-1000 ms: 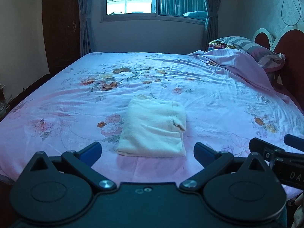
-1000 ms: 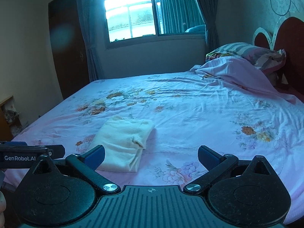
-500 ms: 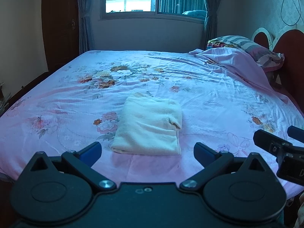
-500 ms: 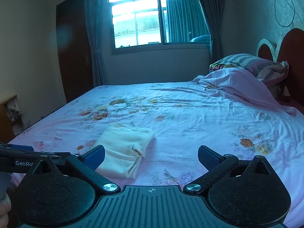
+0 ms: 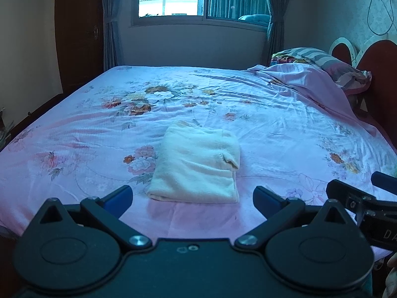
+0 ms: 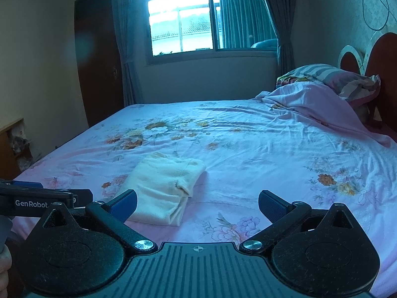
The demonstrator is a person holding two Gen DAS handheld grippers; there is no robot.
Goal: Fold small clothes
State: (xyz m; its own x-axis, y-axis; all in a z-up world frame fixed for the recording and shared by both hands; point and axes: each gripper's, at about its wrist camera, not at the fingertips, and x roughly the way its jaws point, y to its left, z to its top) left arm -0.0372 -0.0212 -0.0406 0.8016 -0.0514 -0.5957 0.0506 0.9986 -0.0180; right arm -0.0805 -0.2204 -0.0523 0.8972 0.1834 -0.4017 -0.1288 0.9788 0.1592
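Holding both grippers above the near edge of the bed (image 5: pixel 285 124), fingers pointing across it. My left gripper (image 5: pixel 193 197) is released: its blue pads (image 5: pixel 118 197) stand wide apart with nothing between them. My right gripper (image 6: pixel 197 204) is likewise spread wide and empty, pads (image 6: pixel 271 204) well apart. Each gripper shows in the other's view, the right one at the right margin of the left view, the left one at the left margin of the right view with "GenRobot" lettering readable.

Just beyond the left gripper's fingertips, the cloth (image 5: pixel 197 167) lies flat on the pink floral sheet (image 6: pixel 248 149), cream-coloured, folded into a compact rectangle. One doubled corner sticks up slightly at its right side. Neither gripper touches it. From the right view it sits ahead and left of centre, near the left pad.

Farther off, a bunched pink cover (image 5: pixel 305 82) and a striped pillow (image 5: pixel 320 58) rest against the red headboard (image 6: pixel 383 59). Window (image 6: pixel 182 22) with curtains (image 5: pixel 110 19) at the far wall.
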